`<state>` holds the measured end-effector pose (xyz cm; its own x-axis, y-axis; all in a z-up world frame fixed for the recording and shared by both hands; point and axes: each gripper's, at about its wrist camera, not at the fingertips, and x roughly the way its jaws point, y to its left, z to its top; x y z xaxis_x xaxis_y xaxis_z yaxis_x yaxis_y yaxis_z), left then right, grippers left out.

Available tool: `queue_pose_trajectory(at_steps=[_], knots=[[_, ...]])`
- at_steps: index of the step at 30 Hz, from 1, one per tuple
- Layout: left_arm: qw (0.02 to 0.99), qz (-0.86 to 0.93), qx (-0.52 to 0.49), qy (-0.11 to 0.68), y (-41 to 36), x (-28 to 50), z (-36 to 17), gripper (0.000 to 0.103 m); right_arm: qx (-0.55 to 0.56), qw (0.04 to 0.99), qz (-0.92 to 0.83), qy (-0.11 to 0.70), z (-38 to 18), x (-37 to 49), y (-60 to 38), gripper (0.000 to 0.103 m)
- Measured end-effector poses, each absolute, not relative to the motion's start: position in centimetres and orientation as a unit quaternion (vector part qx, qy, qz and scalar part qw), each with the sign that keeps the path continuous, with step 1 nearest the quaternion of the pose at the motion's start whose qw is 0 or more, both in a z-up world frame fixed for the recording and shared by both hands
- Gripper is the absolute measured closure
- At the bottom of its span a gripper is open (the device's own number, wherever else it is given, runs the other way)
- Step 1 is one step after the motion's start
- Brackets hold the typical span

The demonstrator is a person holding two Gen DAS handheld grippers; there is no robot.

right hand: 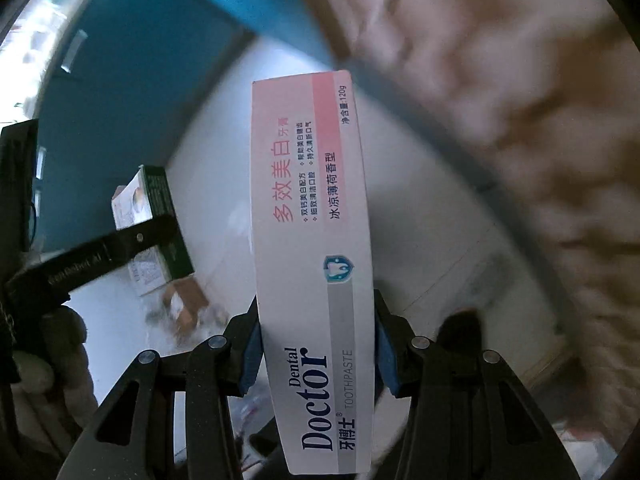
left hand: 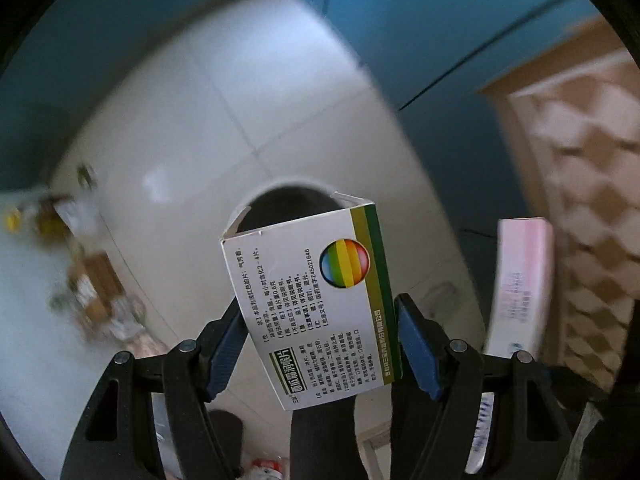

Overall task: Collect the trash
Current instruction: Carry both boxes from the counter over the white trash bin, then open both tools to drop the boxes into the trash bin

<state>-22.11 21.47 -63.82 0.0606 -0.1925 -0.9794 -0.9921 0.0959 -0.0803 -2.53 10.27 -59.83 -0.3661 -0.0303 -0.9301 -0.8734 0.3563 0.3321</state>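
My left gripper [left hand: 318,340] is shut on a white medicine box [left hand: 312,300] with a green edge, a rainbow circle and an open top flap. It is held up in the air above a white tiled floor [left hand: 240,120]. My right gripper [right hand: 318,340] is shut on a long pink-and-white toothpaste box [right hand: 312,240] marked "Dental Doctor". The toothpaste box also shows at the right of the left wrist view [left hand: 520,284]. The medicine box shows at the left of the right wrist view [right hand: 152,220], with the left gripper's black arm [right hand: 92,256] across it.
Blurred scraps of trash [left hand: 92,292] lie on the floor at the left; they also show in the right wrist view [right hand: 184,304]. A blue wall or cabinet [left hand: 440,40] stands behind. A beige quilted surface [right hand: 500,120] fills the right side. A dark round opening [left hand: 288,204] lies behind the medicine box.
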Motion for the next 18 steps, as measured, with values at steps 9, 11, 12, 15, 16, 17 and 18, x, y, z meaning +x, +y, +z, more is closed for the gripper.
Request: queue_pose_trajectory(at_steps=[9, 11, 12, 15, 16, 17, 18], knots=[[0.418, 0.363, -0.624, 0.552, 20.1, -30.1, -80.7, 0.032, -0.366, 0.349, 0.413, 0.757, -82.6, -10.4, 13.5, 0.054], [0.416, 0.374, -0.621, 0.550, 19.8, -31.5, -81.8, 0.026, -0.376, 0.321, 0.412, 0.766, -86.1, -11.7, 14.2, 0.053], [0.414, 0.379, -0.623, 0.544, 19.6, -32.2, -82.0, 0.020, -0.380, 0.315, 0.409, 0.767, -87.4, -12.1, 15.2, 0.052], [0.413, 0.391, -0.625, 0.535, 19.1, -33.5, -81.7, 0.003, -0.405, 0.309, 0.404, 0.760, -89.6, -12.8, 16.1, 0.033], [0.413, 0.397, -0.620, 0.536, 19.4, -33.5, -81.3, 0.003, -0.409, 0.311, 0.403, 0.757, -90.0, -12.0, 16.8, 0.026], [0.415, 0.404, -0.613, 0.537, 19.5, -33.6, -80.6, 0.003, -0.409, 0.313, 0.404, 0.756, -90.1, -11.9, 17.1, 0.020], [0.419, 0.413, -0.605, 0.538, 19.5, -33.6, -79.9, 0.003, -0.410, 0.316, 0.406, 0.753, -90.0, -11.9, 17.4, 0.018]])
